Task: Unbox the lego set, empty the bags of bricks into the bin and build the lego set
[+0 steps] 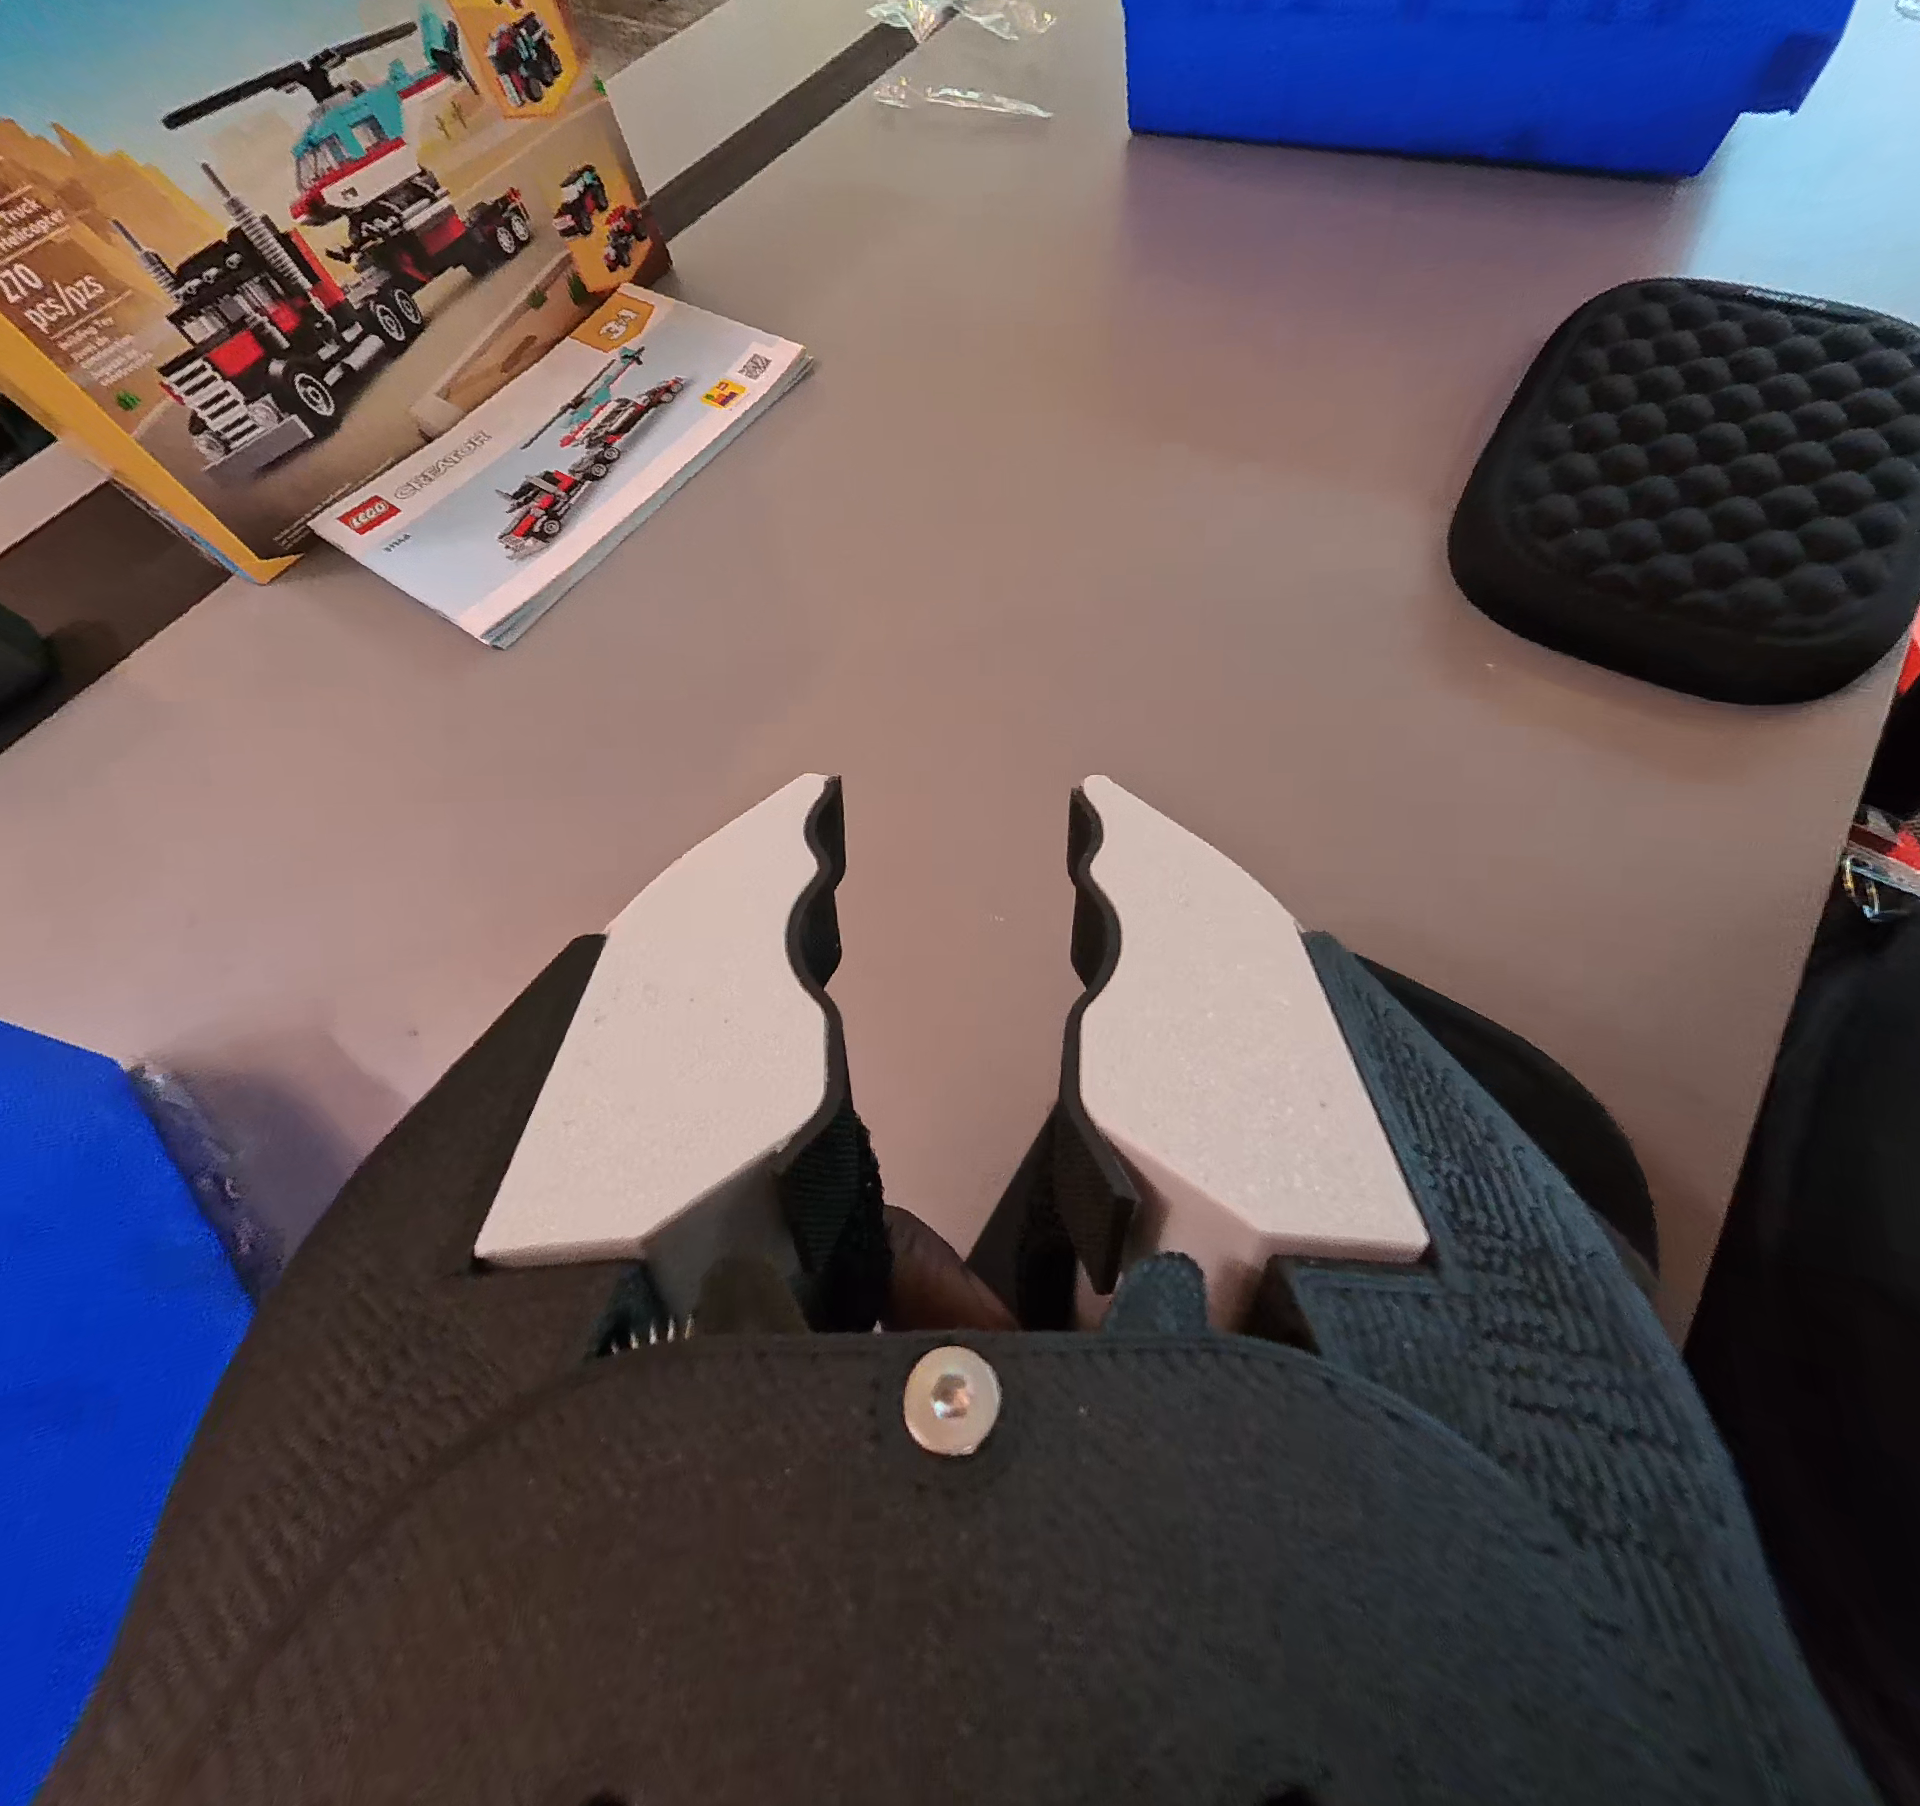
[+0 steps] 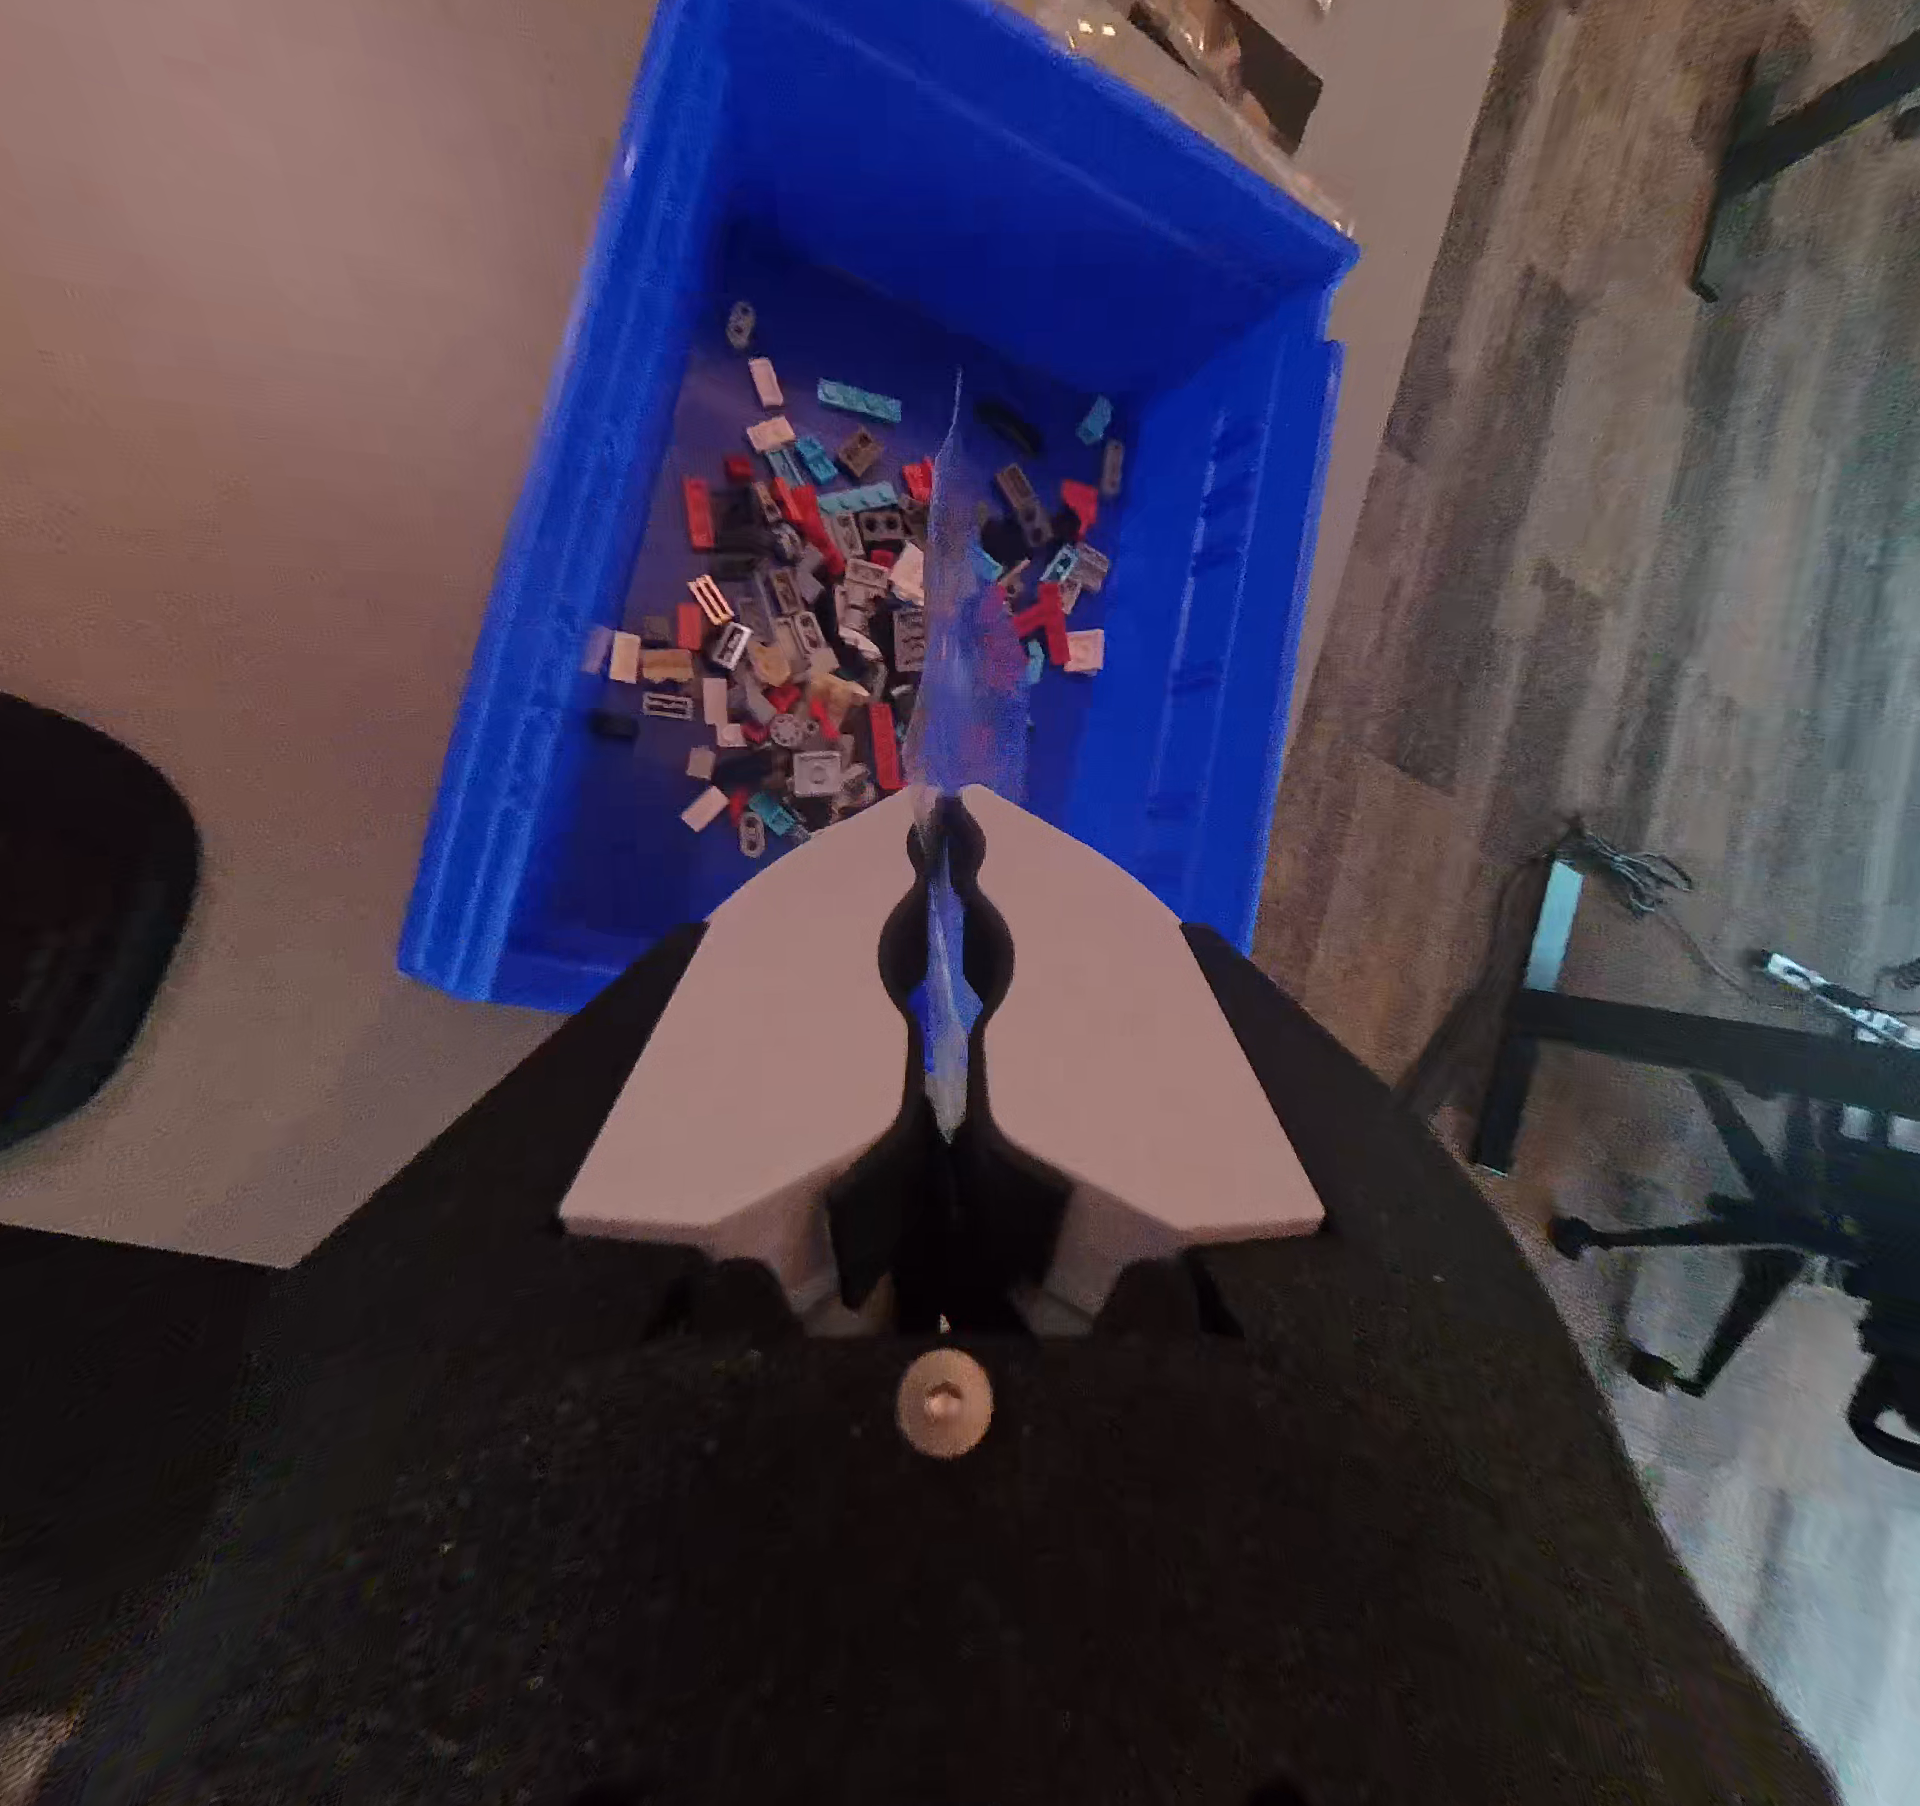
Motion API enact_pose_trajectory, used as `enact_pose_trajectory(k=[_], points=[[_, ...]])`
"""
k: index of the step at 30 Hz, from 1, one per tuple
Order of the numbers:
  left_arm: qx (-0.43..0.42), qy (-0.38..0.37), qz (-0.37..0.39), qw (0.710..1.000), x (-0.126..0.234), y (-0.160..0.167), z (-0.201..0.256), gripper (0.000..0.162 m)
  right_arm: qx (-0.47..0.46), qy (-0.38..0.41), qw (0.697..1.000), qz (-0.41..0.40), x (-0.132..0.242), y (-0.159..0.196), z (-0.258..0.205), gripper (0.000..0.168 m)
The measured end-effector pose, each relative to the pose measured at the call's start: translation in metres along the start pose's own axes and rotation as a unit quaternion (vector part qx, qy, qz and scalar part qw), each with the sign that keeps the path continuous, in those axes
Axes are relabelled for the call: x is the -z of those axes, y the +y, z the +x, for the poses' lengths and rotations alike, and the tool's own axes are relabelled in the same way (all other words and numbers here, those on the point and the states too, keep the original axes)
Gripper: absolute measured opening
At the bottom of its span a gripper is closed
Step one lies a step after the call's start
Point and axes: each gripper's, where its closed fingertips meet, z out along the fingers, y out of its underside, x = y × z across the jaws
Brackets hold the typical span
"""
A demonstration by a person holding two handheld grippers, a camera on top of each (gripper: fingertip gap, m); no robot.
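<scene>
I am pinching a limp, slippery clear plastic bag point(image 2: 961, 655) by its edge in my right gripper point(image 2: 943, 800) above the blue bin point(image 2: 935, 177) at frame centre; my left gripper point(image 1: 956, 800) is hanging released, empty.

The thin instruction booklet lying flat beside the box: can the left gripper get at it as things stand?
Probably yes. The left gripper is open and holds nothing, and only bare grey table lies between it and the thin instruction booklet. The booklet's far edge touches the upright cardboard box; the near edges are free.

We note a smooth matt grey table point(image 1: 1039, 509), glossy printed cardboard box point(image 1: 260, 250), crinkled clear plastic bag point(image 2: 961, 676), glossy blue plastic bin point(image 2: 935, 167), dimpled black cloth pad point(image 1: 1704, 489).
</scene>
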Motion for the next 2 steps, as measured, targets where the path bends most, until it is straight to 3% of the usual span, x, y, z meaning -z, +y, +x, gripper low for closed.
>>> enact_pose_trajectory(k=[2], points=[[-0.001,-0.002,0.003,1.0,-0.001,-0.0003,-0.0037,0.041,0.005,-0.004,0.999,-0.041,0.0001,0.0117,-0.0017,0.0]])
